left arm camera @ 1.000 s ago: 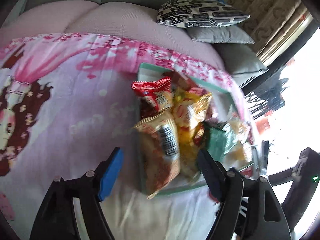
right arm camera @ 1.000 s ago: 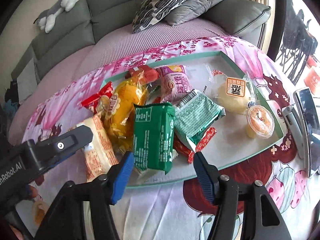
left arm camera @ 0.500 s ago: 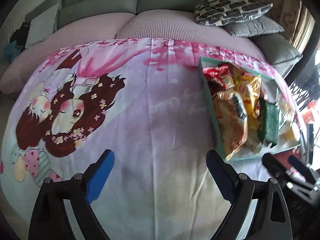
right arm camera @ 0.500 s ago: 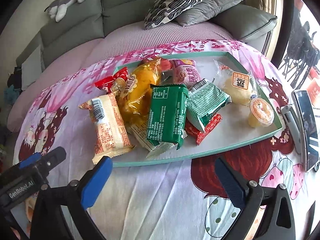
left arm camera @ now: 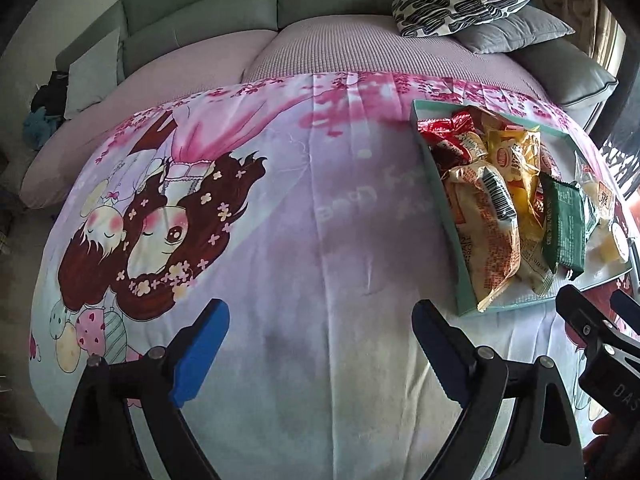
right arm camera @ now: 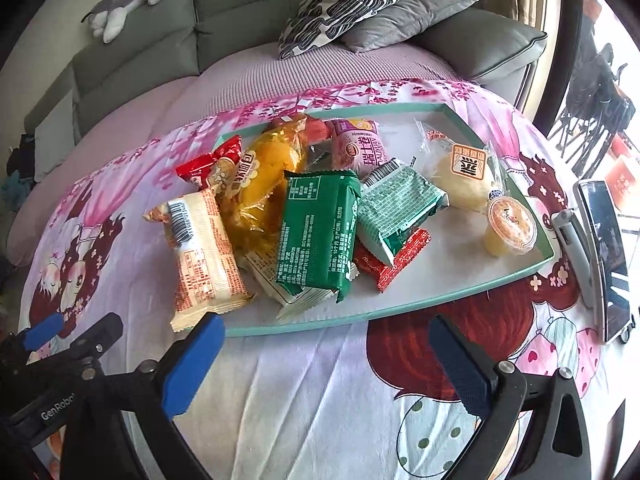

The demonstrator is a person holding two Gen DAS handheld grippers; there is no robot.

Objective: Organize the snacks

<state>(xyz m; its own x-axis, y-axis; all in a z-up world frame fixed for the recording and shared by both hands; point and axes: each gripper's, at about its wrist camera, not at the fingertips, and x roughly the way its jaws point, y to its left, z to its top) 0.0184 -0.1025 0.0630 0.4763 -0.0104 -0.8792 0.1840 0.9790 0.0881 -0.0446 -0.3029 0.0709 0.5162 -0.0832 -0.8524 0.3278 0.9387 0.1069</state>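
A teal-rimmed white tray lies on a pink cartoon-print sheet and holds a heap of snack packets. A cream and orange packet hangs over its left rim. Beside it lie a yellow bag, a dark green packet, a light green packet, a pale bun and a jelly cup. My right gripper is open, just in front of the tray. My left gripper is open over bare sheet, left of the tray.
A phone on a stand sits right of the tray. Behind the sheet is a grey sofa with a patterned cushion and a plush toy. The left gripper's finger shows at the right wrist view's lower left.
Both grippers opened wider. The left gripper swung left off the tray to the bare sheet. The right gripper drew back slightly from the green packet.
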